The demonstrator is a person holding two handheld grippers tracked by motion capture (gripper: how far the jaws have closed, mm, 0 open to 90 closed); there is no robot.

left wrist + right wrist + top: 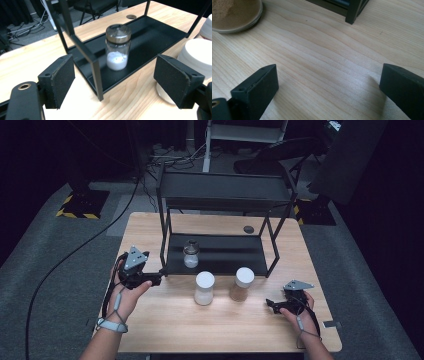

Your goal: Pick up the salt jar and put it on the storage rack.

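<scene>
Dim room, light mostly on the wooden desk (165, 330). Grey carpet (55, 290) w/ black cables (65, 257) trailing across. Yellow-black hazard tape (75, 213) at stand bases both sides. Dark chair (280, 155) & white frame (240, 135) behind the desk.

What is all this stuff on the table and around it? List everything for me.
Table: one, light wood, centre.
Rack: one, black, two tiers, on the table's far half.
Small jar: one, clear with dark lid, white powder, on the rack's lower tier.
White-lidded jars: two, before the rack; one holds white powder, one brown.
Disc: one, dark, behind the rack.
Tongs: two, black, open; left, right.
Hands: two, holding the tongs.
</scene>
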